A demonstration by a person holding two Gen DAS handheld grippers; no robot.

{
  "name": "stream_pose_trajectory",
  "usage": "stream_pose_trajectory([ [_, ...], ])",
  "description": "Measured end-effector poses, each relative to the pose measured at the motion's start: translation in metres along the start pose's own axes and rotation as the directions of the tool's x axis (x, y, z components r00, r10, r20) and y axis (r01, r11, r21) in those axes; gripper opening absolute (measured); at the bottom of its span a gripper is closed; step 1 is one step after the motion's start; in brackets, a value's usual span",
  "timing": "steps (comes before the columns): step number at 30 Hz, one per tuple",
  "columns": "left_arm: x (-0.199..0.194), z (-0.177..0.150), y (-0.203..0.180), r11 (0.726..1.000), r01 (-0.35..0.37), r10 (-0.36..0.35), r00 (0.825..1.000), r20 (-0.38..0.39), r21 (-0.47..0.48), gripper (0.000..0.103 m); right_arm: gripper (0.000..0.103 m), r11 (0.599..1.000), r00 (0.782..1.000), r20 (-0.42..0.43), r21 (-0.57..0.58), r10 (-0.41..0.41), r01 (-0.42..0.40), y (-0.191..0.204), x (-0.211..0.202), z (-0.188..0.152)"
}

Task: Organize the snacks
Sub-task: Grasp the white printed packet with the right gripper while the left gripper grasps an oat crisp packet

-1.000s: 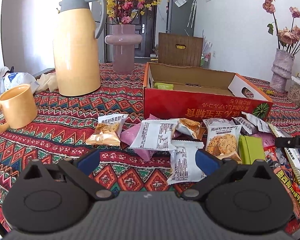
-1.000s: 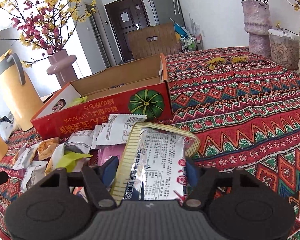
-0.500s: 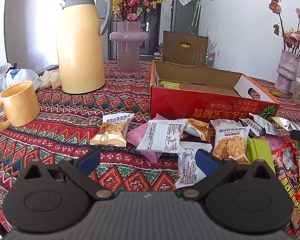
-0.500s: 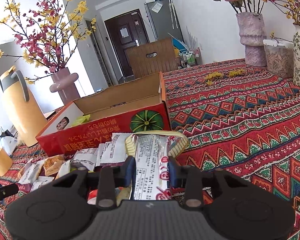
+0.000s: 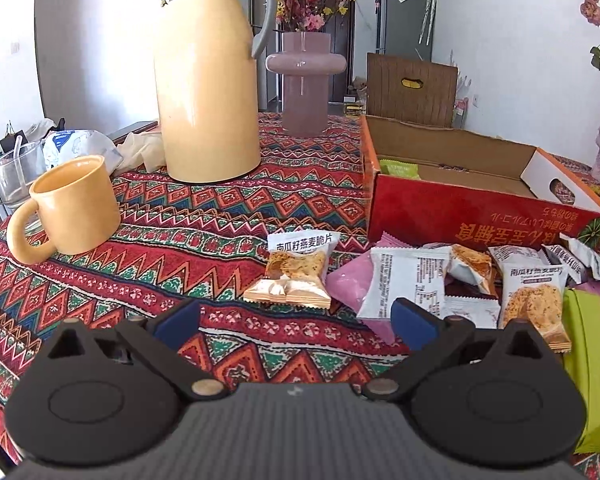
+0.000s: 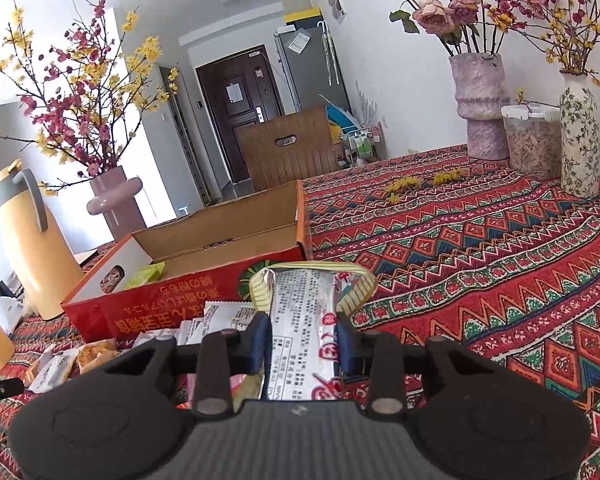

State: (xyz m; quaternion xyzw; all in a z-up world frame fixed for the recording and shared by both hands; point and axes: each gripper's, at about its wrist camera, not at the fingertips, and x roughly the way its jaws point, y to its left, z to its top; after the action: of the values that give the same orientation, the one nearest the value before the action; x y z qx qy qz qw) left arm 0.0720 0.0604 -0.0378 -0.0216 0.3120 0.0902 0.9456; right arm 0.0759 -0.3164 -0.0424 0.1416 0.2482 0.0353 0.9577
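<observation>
Right wrist view: the right hand-held gripper (image 6: 302, 340) is clamped on a silver snack packet (image 6: 306, 316), its pads pressing both sides of the wrapper. The jaws have just been closing, with the packet between them. The packet is held clear of the bench (image 6: 480, 264), and the red cardboard box (image 6: 180, 304) lies just ahead and to the left of the fingers, with its open top facing up.

Left wrist view: the left hand-held gripper (image 5: 296, 320) stands apart with nothing between its fingers. An oat-crisp packet (image 5: 294, 270) lies directly ahead of it on the patterned cloth. To the right of that packet lies a loose pile of snacks (image 5: 472, 280), which includes a pink pouch (image 5: 352, 282) and a green packet (image 5: 588, 364).

Progress assessment: the task appears to be at an early stage. Only one green packet (image 5: 398, 169) is visible inside the box; the rest of the interior that can be seen is bare cardboard. The clamped packet has not yet been placed. Most snacks remain on the bench in front of the box. Remaining work, by this reading: deliver the held packet, then transfer the pile item by item.
</observation>
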Motion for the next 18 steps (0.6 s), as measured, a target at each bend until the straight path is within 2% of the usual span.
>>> stream_pose_trajectory([
  [6,0.012,0.009,0.012,0.999,-0.018,0.017,1.0,-0.012,-0.039,0.103,0.034,1.0,1.0,0.003,0.01,-0.012,0.012,-0.005,0.0,0.0],
  [13,0.034,0.031,0.016,0.998,-0.035,0.034,0.999,-0.031,-0.044,0.103,0.034,1.0,1.0,-0.002,0.016,-0.017,0.017,-0.007,0.003,-0.002],
  [16,0.05,0.035,0.019,0.997,-0.038,0.033,0.996,-0.079,-0.064,0.098,0.034,1.0,1.0,-0.004,0.016,-0.023,0.023,-0.007,0.004,-0.001],
  [18,0.059,0.035,0.02,0.997,-0.035,0.027,0.994,-0.107,-0.074,0.09,0.034,0.999,1.0,-0.004,0.017,-0.028,0.028,-0.007,0.004,-0.001],
])
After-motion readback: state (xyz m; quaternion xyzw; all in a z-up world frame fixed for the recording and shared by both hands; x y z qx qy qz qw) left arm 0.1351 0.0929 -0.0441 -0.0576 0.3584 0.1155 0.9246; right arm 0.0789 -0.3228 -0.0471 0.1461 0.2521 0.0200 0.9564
